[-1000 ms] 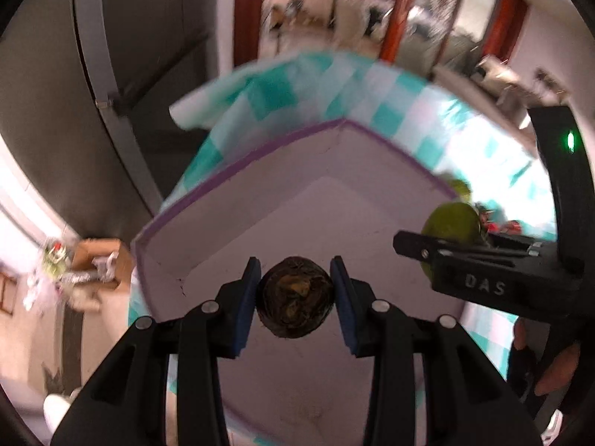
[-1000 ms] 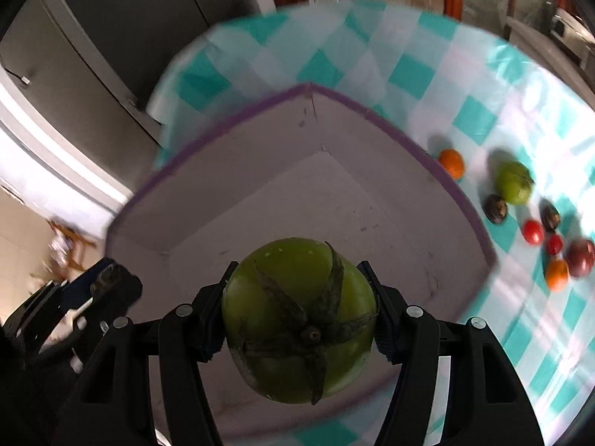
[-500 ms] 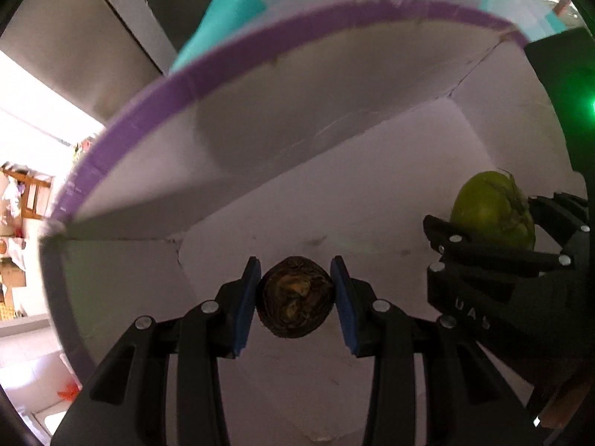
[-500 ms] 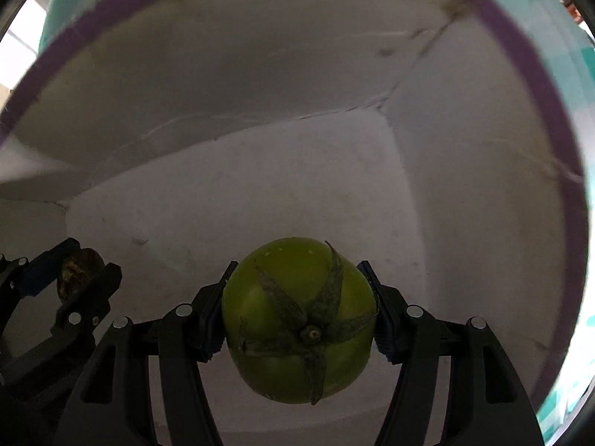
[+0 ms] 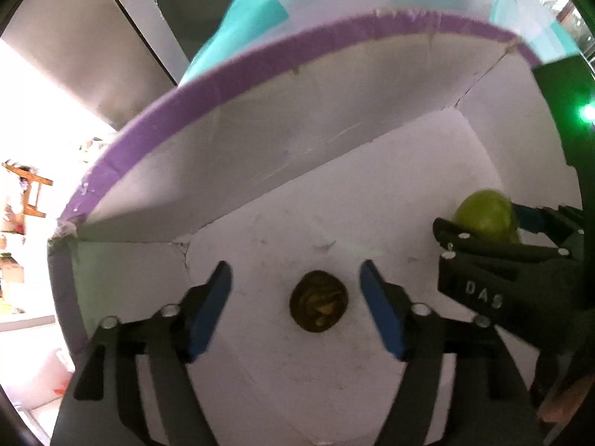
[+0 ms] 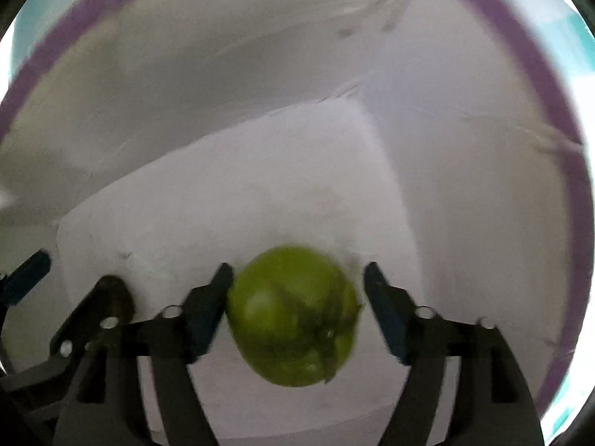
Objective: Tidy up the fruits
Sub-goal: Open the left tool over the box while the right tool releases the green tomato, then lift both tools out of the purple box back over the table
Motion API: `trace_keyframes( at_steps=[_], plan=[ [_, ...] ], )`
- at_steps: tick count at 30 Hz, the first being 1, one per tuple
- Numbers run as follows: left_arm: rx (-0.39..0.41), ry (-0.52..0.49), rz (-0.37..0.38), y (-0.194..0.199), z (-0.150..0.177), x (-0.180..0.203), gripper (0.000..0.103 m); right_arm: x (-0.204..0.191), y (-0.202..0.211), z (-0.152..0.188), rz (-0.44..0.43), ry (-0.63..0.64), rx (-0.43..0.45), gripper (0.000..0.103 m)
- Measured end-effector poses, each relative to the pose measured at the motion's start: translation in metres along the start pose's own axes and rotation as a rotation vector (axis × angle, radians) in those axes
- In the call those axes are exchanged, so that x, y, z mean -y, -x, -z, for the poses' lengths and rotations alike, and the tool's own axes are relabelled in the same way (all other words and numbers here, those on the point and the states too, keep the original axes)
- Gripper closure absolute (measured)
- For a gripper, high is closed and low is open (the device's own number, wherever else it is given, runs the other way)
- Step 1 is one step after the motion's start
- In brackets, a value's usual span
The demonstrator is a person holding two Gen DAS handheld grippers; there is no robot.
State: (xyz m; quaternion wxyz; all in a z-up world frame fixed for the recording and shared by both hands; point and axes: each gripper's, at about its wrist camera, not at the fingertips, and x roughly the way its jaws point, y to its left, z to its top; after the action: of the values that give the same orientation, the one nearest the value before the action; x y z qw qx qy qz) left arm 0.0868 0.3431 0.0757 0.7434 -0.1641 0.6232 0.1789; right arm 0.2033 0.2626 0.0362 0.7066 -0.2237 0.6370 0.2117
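Holding both tools inside the white cardboard box with a purple rim (image 5: 238, 85) | our left gripper (image 5: 295, 306) spread wide, gripping nothing, small dark brown wrinkled fruit (image 5: 319, 305) on the box floor between its blue pads, touching neither | our right gripper (image 6: 295, 312) parted, round green fruit (image 6: 292, 316) blurred between the pads; contact unclear.

The right hand-held gripper (image 6: 295, 319) hangs inside a white box (image 6: 260, 74) with a purple rim, its blue-padded jaws spread apart. A blurred green tomato (image 6: 292, 316) lies between them, touching the left pad and clear of the right. At far left, the left hand-held gripper (image 6: 70, 297) flanks a dark fruit (image 6: 119, 299).
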Motion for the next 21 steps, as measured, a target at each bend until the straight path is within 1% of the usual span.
trace_keyframes(
  at_steps=[1, 3, 4, 5, 6, 7, 8, 9, 10, 11, 12, 13, 14, 15, 17, 18, 19, 20, 21],
  plan=[
    [0.047, 0.001, 0.037, 0.012, 0.003, -0.001, 0.029, 0.004, 0.013, 0.002, -0.006, -0.018, 0.033, 0.027],
    [0.172, -0.017, 0.077, 0.04, 0.012, 0.001, 0.029, 0.009, 0.046, 0.011, -0.026, -0.04, 0.118, 0.026],
    [0.267, -0.038, 0.088, 0.063, 0.021, 0.003, 0.029, 0.01, 0.062, 0.017, -0.031, -0.044, 0.157, 0.025],
    [0.373, -0.064, 0.088, 0.089, 0.033, 0.005, 0.028, 0.011, 0.087, 0.028, -0.037, -0.048, 0.223, 0.024],
    [0.441, -0.082, 0.087, 0.106, 0.042, 0.006, 0.022, 0.013, 0.113, 0.043, -0.047, -0.054, 0.3, 0.023],
    [0.545, -0.111, 0.089, 0.133, 0.059, 0.008, 0.018, 0.016, 0.134, 0.06, -0.056, -0.066, 0.369, 0.021],
    [0.641, -0.136, 0.103, 0.159, 0.077, 0.009, 0.008, 0.018, 0.153, 0.077, -0.056, -0.087, 0.44, 0.018],
    [0.696, -0.152, 0.117, 0.175, 0.09, 0.007, 0.002, 0.021, 0.173, 0.097, -0.051, -0.124, 0.529, 0.015],
    [0.787, -0.178, 0.137, 0.199, 0.111, 0.008, 0.002, 0.025, 0.196, 0.128, -0.044, -0.178, 0.641, 0.015],
    [0.851, -0.216, 0.161, 0.216, 0.129, 0.012, 0.002, 0.025, 0.208, 0.149, -0.047, -0.215, 0.706, 0.015],
    [0.898, -0.264, 0.188, 0.23, 0.146, 0.018, 0.001, 0.031, 0.223, 0.182, -0.032, -0.266, 0.765, 0.015],
    [0.914, -0.302, 0.205, 0.236, 0.156, 0.012, 0.001, 0.033, 0.231, 0.196, -0.007, -0.295, 0.791, 0.015],
    [0.904, -0.341, 0.223, 0.24, 0.168, 0.014, 0.001, 0.03, 0.242, 0.224, 0.032, -0.328, 0.817, 0.015],
    [0.891, -0.359, 0.238, 0.239, 0.173, 0.022, 0.001, 0.033, 0.251, 0.253, 0.076, -0.364, 0.832, 0.015],
    [0.848, -0.401, 0.293, 0.239, 0.197, 0.033, 0.001, 0.032, 0.256, 0.289, 0.134, -0.414, 0.837, 0.015],
    [0.839, -0.419, 0.315, 0.236, 0.199, 0.033, 0.001, 0.03, 0.256, 0.307, 0.164, -0.441, 0.843, 0.015],
    [0.831, -0.45, 0.346, 0.235, 0.212, 0.041, 0.001, 0.036, 0.259, 0.332, 0.203, -0.477, 0.845, 0.015],
    [0.821, -0.495, 0.371, 0.233, 0.226, 0.051, 0.001, 0.049, 0.257, 0.348, 0.232, -0.507, 0.841, 0.015],
    [0.813, -0.526, 0.381, 0.228, 0.233, 0.057, 0.001, 0.053, 0.259, 0.373, 0.262, -0.545, 0.827, 0.015]
  ],
)
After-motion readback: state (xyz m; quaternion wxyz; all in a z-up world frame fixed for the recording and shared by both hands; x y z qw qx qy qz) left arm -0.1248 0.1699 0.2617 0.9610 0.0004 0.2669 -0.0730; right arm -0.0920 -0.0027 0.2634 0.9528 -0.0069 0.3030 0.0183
